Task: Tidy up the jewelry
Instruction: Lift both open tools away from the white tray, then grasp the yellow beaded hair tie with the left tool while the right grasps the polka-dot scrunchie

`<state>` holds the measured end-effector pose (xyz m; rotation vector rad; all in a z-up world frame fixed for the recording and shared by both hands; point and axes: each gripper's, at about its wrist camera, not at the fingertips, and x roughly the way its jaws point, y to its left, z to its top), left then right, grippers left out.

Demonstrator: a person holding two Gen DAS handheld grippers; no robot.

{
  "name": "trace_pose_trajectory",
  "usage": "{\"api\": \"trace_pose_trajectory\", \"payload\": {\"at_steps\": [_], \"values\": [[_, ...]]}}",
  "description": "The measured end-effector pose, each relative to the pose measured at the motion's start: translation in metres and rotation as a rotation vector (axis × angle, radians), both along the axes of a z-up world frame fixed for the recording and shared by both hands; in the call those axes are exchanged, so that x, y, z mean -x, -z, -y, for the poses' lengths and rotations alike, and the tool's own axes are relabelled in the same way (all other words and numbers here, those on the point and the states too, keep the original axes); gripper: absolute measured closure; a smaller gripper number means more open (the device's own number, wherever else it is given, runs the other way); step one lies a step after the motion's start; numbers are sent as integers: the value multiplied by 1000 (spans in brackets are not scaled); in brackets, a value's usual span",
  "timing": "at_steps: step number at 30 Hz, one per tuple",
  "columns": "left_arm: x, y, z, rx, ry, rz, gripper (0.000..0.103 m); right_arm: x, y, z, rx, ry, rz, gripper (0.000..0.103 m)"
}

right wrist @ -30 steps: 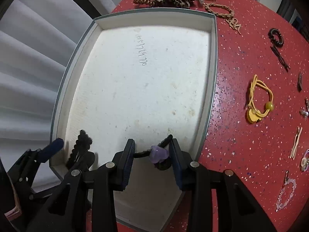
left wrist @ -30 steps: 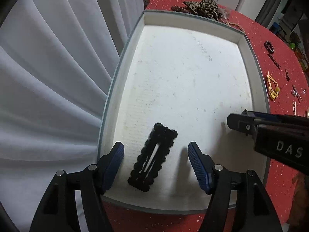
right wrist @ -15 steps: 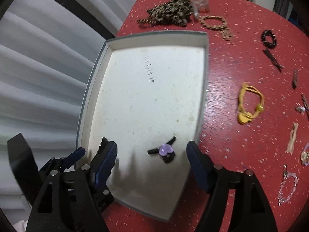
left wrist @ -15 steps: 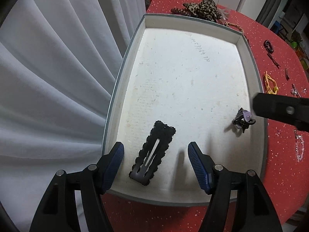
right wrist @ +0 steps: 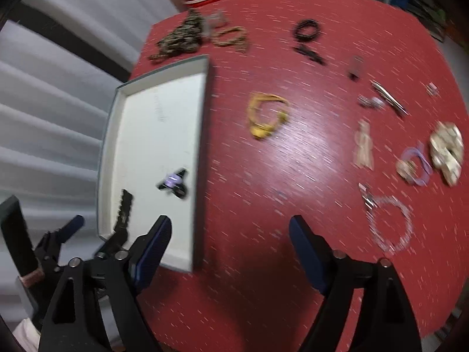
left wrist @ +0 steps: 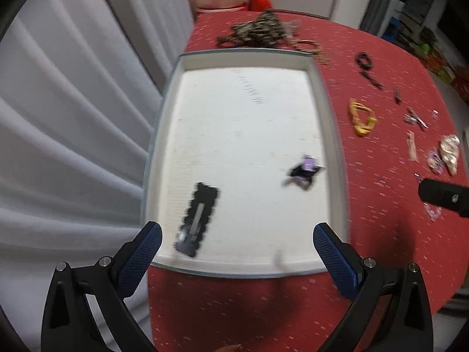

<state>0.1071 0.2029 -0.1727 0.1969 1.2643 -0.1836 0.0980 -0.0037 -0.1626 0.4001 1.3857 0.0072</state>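
Note:
A white tray (left wrist: 328, 111) with a grey rim sits on the red table, also in the right wrist view (right wrist: 202, 111). In it lie a black scalloped hair clip (left wrist: 199, 217) (right wrist: 124, 208) and a black hair tie with a purple charm (left wrist: 304, 168) (right wrist: 174, 182). My left gripper (left wrist: 237, 252) is open and empty above the tray's near edge. My right gripper (right wrist: 230, 249) is open and empty over the bare table right of the tray. Loose pieces lie on the table: a yellow hair tie (right wrist: 265, 116), a clear bead bracelet (right wrist: 390, 223), a black bracelet (right wrist: 306, 30).
A leopard-print scrunchie (right wrist: 181, 39) and a braided bracelet (right wrist: 230, 36) lie beyond the tray. A cream bow (right wrist: 447, 152), a purple tie (right wrist: 414, 167) and metal clips (right wrist: 387, 98) lie at right. A grey curtain (left wrist: 73, 117) hangs left.
My right gripper opened, left the purple-charm hair tie in the tray, then pulled back and swung right over the table. My left gripper rose, drew back and opened wider.

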Motion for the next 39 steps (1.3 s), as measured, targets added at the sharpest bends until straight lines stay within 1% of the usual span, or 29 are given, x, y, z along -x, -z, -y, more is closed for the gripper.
{"api": "trace_pose_trajectory", "payload": {"at_steps": [2, 5, 10, 14, 18, 21, 25, 31, 34, 39], "values": [[8, -8, 8, 6, 34, 5, 0, 11, 1, 13, 12, 37, -15, 16], [14, -17, 32, 14, 89, 14, 0, 31, 0, 35, 28, 104, -35, 16], [18, -24, 64, 21, 140, 23, 0, 62, -1, 77, 52, 212, -58, 16], [17, -23, 92, 32, 161, 15, 0, 75, -2, 107, 68, 251, -68, 16], [17, -23, 119, 54, 158, -11, 0, 80, 1, 140, 84, 267, -83, 16], [12, -18, 138, 41, 153, -16, 0, 78, 2, 167, 101, 276, -83, 16], [-4, -11, 157, 38, 118, -26, 0, 71, 2, 196, 139, 273, -75, 16], [-36, 6, 179, 34, 73, -14, 0, 48, 11, 242, 196, 278, -47, 16], [-53, 18, 186, 23, 45, -6, 0, 33, 15, 257, 230, 257, -21, 14], [-78, 39, 190, -16, 16, 5, 0, 9, 27, 267, 244, 199, -9, 14]]}}
